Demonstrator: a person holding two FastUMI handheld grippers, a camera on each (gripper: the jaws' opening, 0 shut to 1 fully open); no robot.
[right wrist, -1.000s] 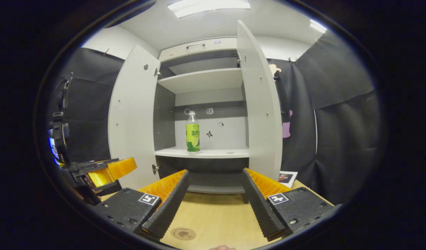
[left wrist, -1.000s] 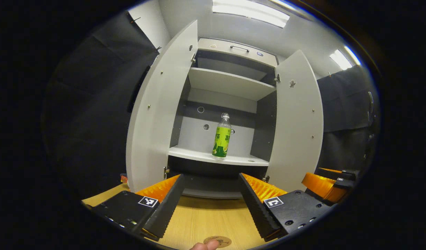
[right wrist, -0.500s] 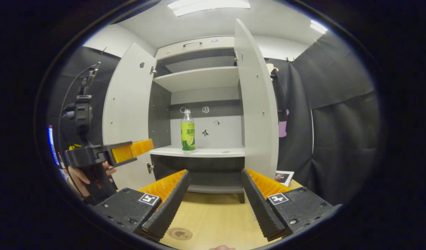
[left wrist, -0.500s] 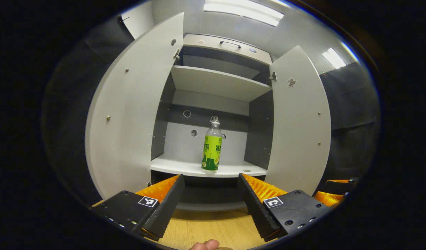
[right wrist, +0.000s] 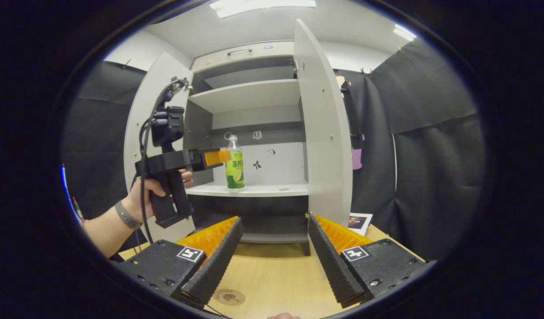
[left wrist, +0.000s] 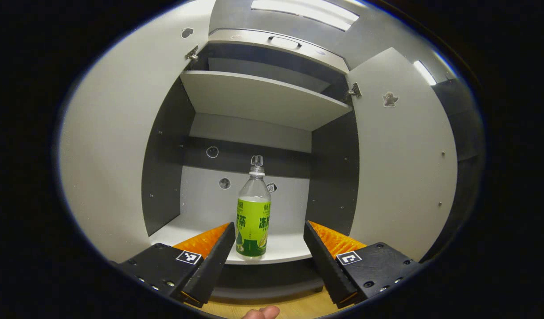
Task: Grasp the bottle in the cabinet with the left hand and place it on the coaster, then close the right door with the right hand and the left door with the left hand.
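I am on the first step, reaching for the bottle (left wrist: 253, 219), which stands upright on the cabinet's lower shelf (left wrist: 285, 248), low in the middle of the left gripper view; my left gripper (left wrist: 268, 259) fingers are wide, not yet around it; next I judge I must advance until they flank its body, then close; my right gripper (right wrist: 272, 266) waits with fingers wide over the table (right wrist: 272, 277), the coaster (right wrist: 228, 296) at lower left.

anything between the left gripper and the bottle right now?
Nothing visible. In the left gripper view the bottle stands upright on the cabinet shelf just past the open left gripper, between both doors swung wide. The right gripper view shows its fingertips beside the bottle, apparently not touching.
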